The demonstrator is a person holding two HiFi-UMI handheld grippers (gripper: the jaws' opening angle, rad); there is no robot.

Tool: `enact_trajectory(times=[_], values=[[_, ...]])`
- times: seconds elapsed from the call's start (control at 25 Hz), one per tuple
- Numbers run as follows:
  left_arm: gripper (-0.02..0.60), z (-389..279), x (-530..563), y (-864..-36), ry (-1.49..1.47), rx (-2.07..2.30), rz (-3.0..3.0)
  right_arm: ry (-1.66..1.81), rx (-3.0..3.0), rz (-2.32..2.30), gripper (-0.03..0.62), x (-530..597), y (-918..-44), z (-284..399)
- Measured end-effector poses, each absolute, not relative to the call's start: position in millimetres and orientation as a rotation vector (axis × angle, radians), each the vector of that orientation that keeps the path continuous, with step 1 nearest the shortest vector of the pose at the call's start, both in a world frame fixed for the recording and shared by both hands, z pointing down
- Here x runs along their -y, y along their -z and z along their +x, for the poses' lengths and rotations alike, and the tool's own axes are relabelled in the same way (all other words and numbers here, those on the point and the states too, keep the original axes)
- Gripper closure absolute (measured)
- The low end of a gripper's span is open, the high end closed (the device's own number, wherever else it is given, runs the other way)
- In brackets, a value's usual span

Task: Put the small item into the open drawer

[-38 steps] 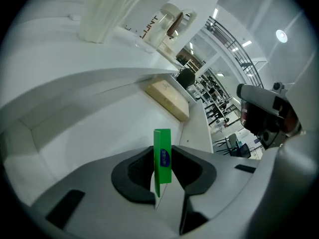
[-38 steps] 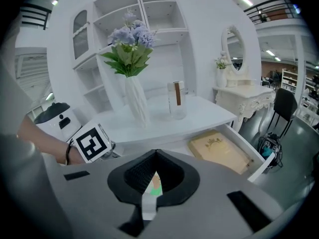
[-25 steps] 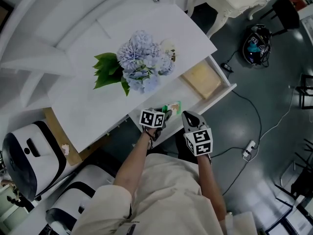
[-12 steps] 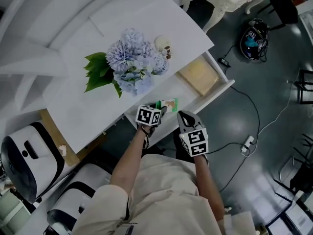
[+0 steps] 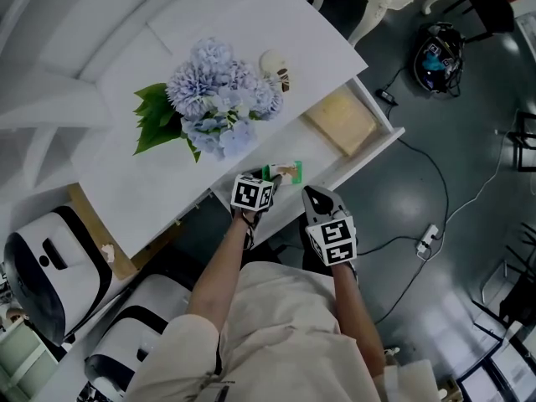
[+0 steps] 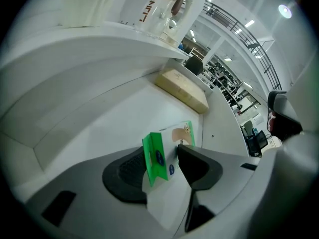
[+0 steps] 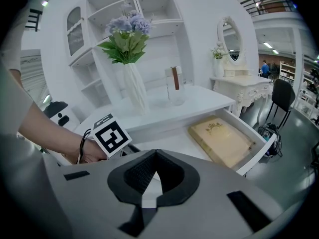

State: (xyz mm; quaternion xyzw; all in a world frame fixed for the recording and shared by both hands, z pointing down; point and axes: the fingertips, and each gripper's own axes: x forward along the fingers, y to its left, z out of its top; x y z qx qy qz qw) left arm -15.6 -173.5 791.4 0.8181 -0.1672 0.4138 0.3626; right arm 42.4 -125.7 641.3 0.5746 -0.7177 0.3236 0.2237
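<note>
The left gripper (image 6: pixel 162 152) reaches into the open drawer (image 5: pixel 377 147) with its jaws opening. The small green-and-white carton (image 6: pixel 156 158) stands on edge between them, and neither pad seems to press it any longer, so I read this as the release itself. The carton (its top face seems to show an adhesive plaster, though the print is too small to be sure) is already inside the drawer at its left end. It is well apart from the tan book (image 5: pixel 339 121) lying flat at the right end, and that bare stretch of drawer floor is probably why this end was chosen. Whether the carton's lower edge rests on the floor or hangs just above it I cannot tell, and a narrow box let go on edge may tip over. The right gripper (image 7: pixel 154 176) has its jaws pressed together on nothing. It hovers just outside the drawer front, beside the left gripper, likely kept out of the way because one gripper is enough for so light an item. Judged from this, the task is all but done, and only the left gripper's withdrawal is left.
</note>
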Motion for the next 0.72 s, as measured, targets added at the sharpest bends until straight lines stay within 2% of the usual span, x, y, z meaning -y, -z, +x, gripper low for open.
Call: enact_trajectory(times=[0.72], values=[[0.336,-14,182,-808,-1.187,0.536,2.177,-0.911,1.962,1.618,0.569,109,-641,48]])
